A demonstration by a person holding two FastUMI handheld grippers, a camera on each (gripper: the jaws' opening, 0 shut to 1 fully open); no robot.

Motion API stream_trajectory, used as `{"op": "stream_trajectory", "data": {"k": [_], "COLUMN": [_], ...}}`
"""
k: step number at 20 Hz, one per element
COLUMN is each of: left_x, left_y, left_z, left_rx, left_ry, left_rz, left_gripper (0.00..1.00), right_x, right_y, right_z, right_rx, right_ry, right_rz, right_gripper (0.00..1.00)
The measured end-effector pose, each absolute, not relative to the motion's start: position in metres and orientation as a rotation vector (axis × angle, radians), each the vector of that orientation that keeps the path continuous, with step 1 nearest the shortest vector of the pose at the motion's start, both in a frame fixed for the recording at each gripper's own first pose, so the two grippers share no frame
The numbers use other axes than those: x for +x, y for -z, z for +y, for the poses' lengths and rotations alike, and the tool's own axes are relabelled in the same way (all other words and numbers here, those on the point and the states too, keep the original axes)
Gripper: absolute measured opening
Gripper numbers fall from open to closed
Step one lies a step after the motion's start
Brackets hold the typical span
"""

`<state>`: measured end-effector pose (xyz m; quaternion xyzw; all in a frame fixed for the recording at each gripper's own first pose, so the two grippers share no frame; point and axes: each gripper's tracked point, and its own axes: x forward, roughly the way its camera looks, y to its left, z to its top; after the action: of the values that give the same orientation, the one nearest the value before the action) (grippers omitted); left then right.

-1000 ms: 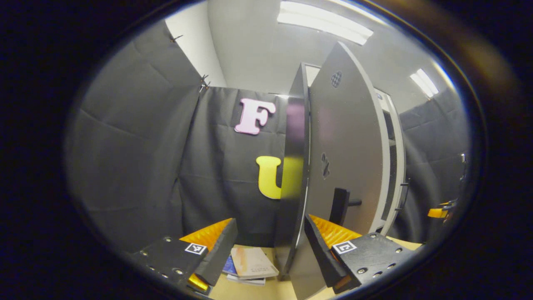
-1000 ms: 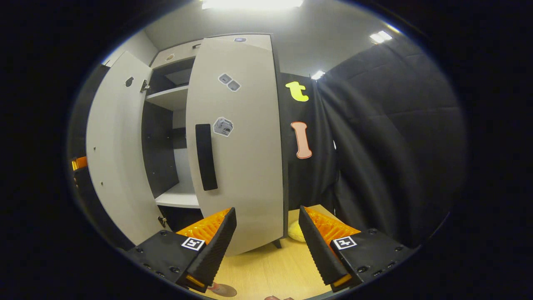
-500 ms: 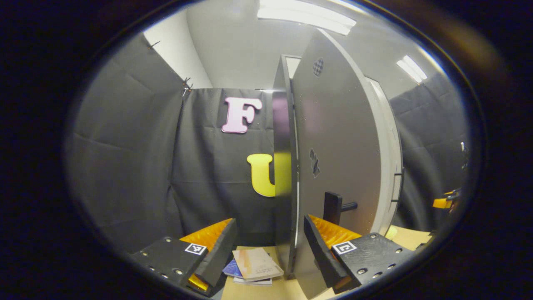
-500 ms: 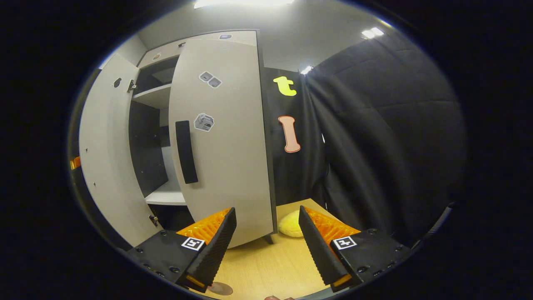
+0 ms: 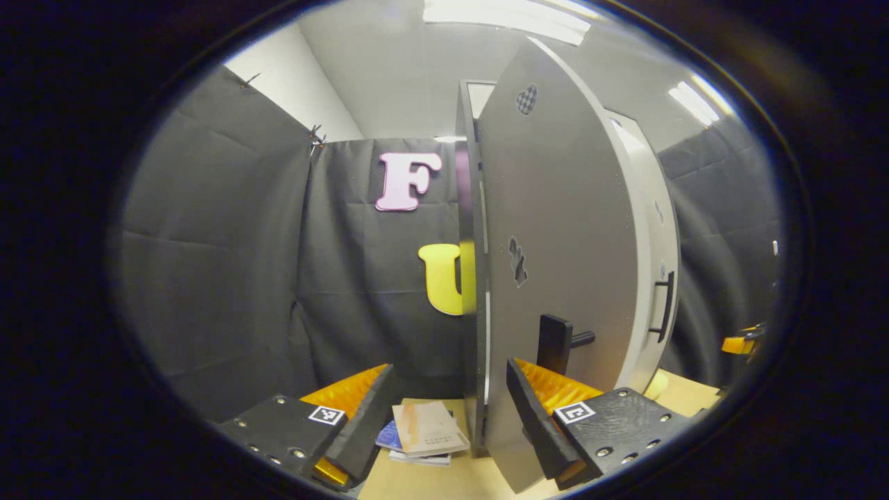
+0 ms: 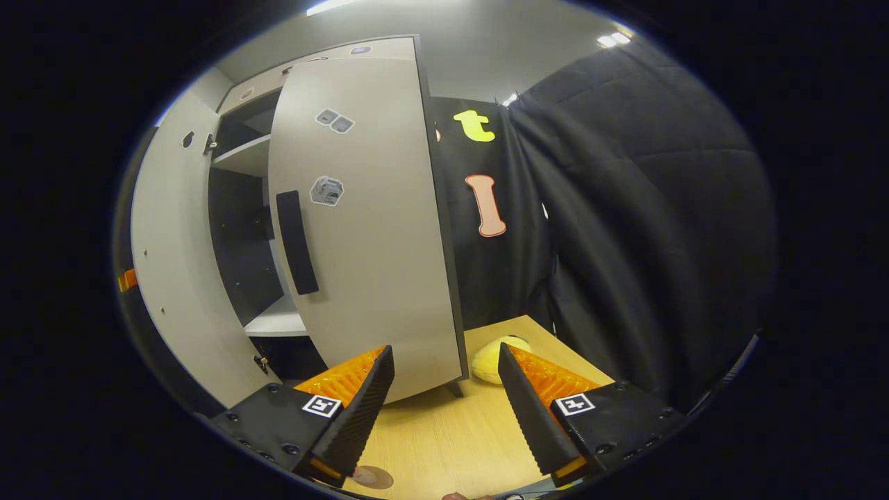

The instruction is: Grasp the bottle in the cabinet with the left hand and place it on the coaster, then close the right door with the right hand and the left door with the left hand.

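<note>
Grey left door [image 5: 555, 243] stands on edge at about 1 o'clock from the left tongs [image 5: 448, 410], upright and touching their right finger; those tongs gape, holding nothing. Right tongs [image 6: 444, 410] are released too, with the right door [image 6: 375, 229] at 11 o'clock. Bottle and coaster? Can't make out either.

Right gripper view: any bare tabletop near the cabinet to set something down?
Yes. Bare table runs between the open right gripper fingers, bordered by the right door behind and the yellow object at its foot. Tighter low left, where the round coaster lies. In the left gripper view, books crowd the left door's base.
</note>
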<state>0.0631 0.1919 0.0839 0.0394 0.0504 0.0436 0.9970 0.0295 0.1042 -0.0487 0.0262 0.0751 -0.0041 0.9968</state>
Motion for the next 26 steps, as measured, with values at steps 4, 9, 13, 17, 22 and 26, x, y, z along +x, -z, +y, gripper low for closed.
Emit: {"op": "stream_trajectory", "data": {"k": [4, 9, 13, 17, 22, 26], "left_x": [0.068, 0.08, 0.1, 0.102, 0.057, 0.004], "left_y": [-0.079, -0.073, -0.064, -0.064, -0.059, -0.052], "left_z": [0.169, 0.133, 0.087, 0.048, 0.03, 0.031], "left_rx": [0.053, 0.027, 0.012, 0.013, 0.029, -0.033], "left_ry": [-0.092, -0.091, -0.081, -0.099, -0.196, -0.308], "left_rz": [0.14, 0.151, 0.184, 0.172, 0.16, 0.146], "left_gripper": [0.93, 0.93, 0.99, 0.99, 0.99, 0.99], "right_x": [0.038, 0.044, 0.051, 0.058, 0.074, 0.09], "right_y": [0.048, 0.046, 0.04, 0.035, 0.037, 0.042], "right_z": [0.085, 0.052, 0.019, -0.008, -0.021, -0.008], "right_rx": [0.055, 0.055, 0.053, 0.039, 0.045, 0.02], "right_ry": [0.015, 0.037, 0.065, 0.057, -0.03, -0.148], "right_rz": [0.15, 0.142, 0.123, 0.102, 0.122, 0.143], "right_gripper": [0.96, 0.96, 0.96, 0.96, 0.96, 0.92]}}
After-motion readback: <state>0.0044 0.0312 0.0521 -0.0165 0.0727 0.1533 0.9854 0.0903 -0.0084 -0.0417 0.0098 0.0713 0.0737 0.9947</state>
